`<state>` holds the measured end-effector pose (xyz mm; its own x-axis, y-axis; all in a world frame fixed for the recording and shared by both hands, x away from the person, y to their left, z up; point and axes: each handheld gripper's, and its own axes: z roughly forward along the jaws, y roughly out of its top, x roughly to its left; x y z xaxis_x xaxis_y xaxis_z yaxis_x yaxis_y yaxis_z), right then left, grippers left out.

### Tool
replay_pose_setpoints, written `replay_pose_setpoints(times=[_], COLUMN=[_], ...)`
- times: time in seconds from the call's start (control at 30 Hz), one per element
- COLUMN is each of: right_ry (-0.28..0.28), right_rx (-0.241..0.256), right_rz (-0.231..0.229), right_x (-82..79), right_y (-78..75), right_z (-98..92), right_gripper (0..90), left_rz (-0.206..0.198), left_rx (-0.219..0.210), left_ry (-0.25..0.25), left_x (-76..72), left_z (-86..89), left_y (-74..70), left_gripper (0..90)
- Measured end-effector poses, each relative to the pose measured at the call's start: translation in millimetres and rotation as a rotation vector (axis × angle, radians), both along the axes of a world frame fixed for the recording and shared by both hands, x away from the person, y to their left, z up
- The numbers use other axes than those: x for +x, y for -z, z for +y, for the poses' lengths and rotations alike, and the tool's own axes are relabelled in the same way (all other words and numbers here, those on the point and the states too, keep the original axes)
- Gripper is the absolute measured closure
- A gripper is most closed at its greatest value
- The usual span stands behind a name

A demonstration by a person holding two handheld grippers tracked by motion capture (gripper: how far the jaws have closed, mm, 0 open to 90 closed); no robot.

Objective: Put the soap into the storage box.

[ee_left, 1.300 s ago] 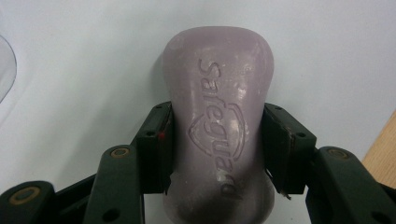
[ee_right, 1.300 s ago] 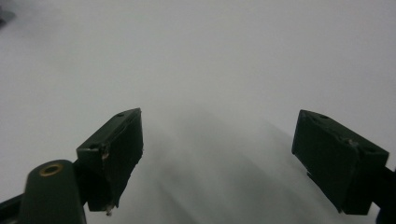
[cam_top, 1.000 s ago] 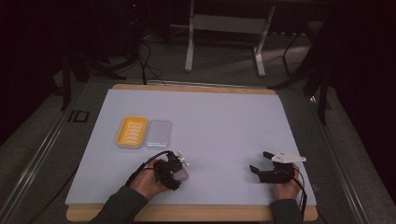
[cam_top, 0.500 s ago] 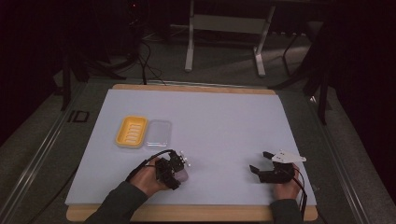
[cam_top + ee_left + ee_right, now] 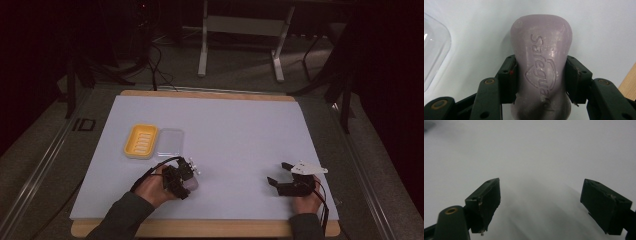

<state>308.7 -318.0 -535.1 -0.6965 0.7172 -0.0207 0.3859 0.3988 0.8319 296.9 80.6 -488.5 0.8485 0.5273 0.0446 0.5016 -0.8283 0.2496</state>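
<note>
A pale lilac soap bar (image 5: 541, 67) with an embossed brand name lies between the jaws of my left gripper (image 5: 540, 75), which is shut on its waist. In the high view the left gripper (image 5: 184, 177) and the soap bar (image 5: 192, 184) sit near the table's front left, just below a yellow soap dish (image 5: 141, 141) and its clear lid (image 5: 170, 142). My right gripper (image 5: 278, 174) rests open at the front right over the bare white mat (image 5: 240, 135), with nothing between its jaws (image 5: 540, 202).
The clear lid's corner (image 5: 434, 50) appears at the left edge of the left gripper view. The wooden table edge (image 5: 629, 82) shows at that view's right. Beyond the table stand dark metal frames and cables on the floor (image 5: 240, 45).
</note>
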Motion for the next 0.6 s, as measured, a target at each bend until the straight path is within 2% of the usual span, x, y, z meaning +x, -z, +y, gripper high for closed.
replay_pose_setpoints(times=[0.6], right_ry=[0.001], right_rx=[0.000], right_rz=[-0.002], right_x=[-0.2], right_y=[0.0], right_z=[0.2], right_gripper=[16.2], left_rz=[0.003], left_rx=[-0.014], left_ry=[-0.056], left_x=[15.0], left_z=[19.7], left_y=[-4.2], left_gripper=[50.0])
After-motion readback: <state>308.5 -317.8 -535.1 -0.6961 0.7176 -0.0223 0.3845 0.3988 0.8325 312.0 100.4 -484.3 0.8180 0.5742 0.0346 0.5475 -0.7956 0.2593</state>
